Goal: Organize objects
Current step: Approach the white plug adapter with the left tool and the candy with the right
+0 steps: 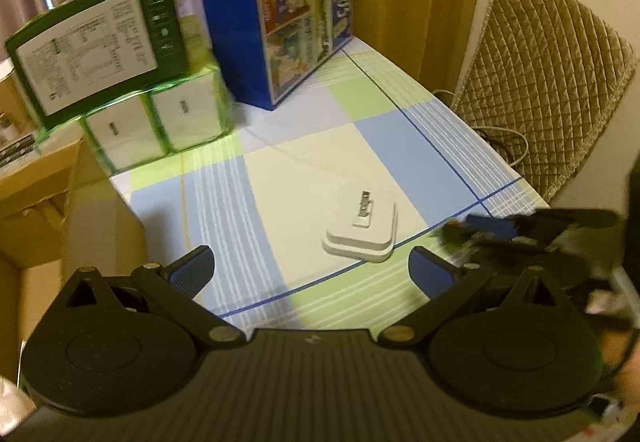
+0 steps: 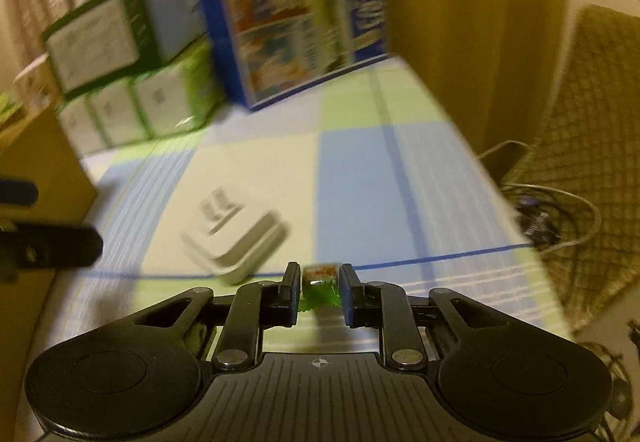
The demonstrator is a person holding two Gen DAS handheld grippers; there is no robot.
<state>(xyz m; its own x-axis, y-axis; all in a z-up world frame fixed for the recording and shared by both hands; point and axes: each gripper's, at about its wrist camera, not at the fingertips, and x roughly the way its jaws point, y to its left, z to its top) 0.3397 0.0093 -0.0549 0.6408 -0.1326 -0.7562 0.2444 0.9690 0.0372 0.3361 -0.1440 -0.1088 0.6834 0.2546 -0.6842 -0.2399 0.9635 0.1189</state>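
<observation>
Left wrist view: the left gripper (image 1: 312, 266) hangs over the checked tabletop (image 1: 400, 146) with its jaws spread wide and nothing between them. A white charger (image 1: 362, 234) lies flat just ahead, prongs up. At the far edge stand a blue bag (image 1: 280, 18) and a green box (image 1: 96, 42) stacked on tissue packs (image 1: 160, 122). The right gripper (image 1: 472, 232) reaches in from the right, blurred.

Right wrist view: the right gripper (image 2: 320, 282) has its jaws drawn narrow, pinching a small green-wrapped candy (image 2: 320, 284) just above the tabletop's near edge (image 2: 400, 202). The charger (image 2: 236, 238) lies just left of the jaws, apart from them. The bag (image 2: 304, 22) and box (image 2: 100, 42) stand behind, blurred.
</observation>
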